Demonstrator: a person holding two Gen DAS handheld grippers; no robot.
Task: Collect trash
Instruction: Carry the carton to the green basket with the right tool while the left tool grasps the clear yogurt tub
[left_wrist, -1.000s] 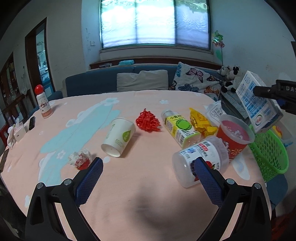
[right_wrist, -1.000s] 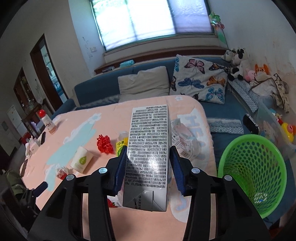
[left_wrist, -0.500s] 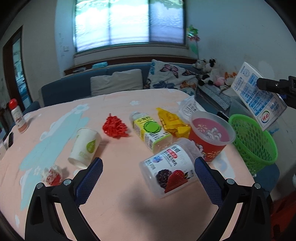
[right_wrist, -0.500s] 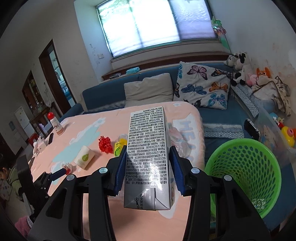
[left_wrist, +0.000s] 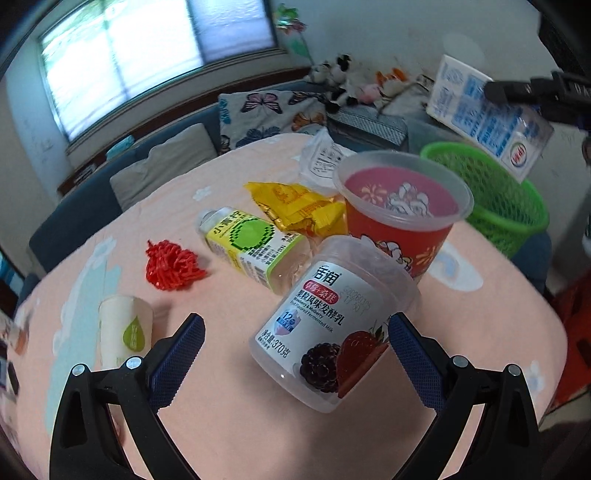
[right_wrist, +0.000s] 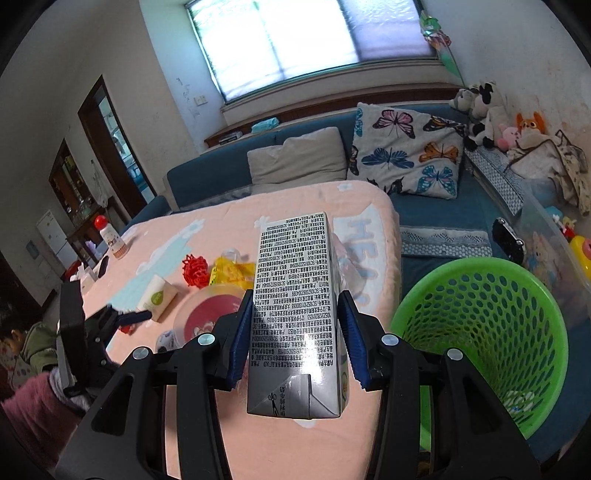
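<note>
My right gripper (right_wrist: 295, 332) is shut on a silver milk carton (right_wrist: 295, 314) and holds it above the table's right edge, just left of the green mesh basket (right_wrist: 491, 325). From the left wrist view the same carton (left_wrist: 484, 118) hangs over the basket (left_wrist: 495, 195). My left gripper (left_wrist: 291, 354) stands open low over the pink table (left_wrist: 258, 424). A clear yogurt tub (left_wrist: 332, 325) lies on its side between the blue pads, with a gap on each side. Behind it stand a red lidded cup (left_wrist: 402, 218), a yellow-green bottle (left_wrist: 251, 247) and a yellow wrapper (left_wrist: 299, 206).
A red crinkled scrap (left_wrist: 170, 266) and a tipped paper cup (left_wrist: 125, 332) lie to the left, and a clear plastic bag (left_wrist: 325, 158) further back. A red-capped bottle (right_wrist: 110, 236) stands at the far left edge. A blue sofa (right_wrist: 295, 166) runs behind the table. A person (right_wrist: 26, 354) sits at lower left.
My left gripper rolled and moved in toward the yogurt tub, which now lies between its pads. My right gripper carried the carton rightward, nearer the basket.
</note>
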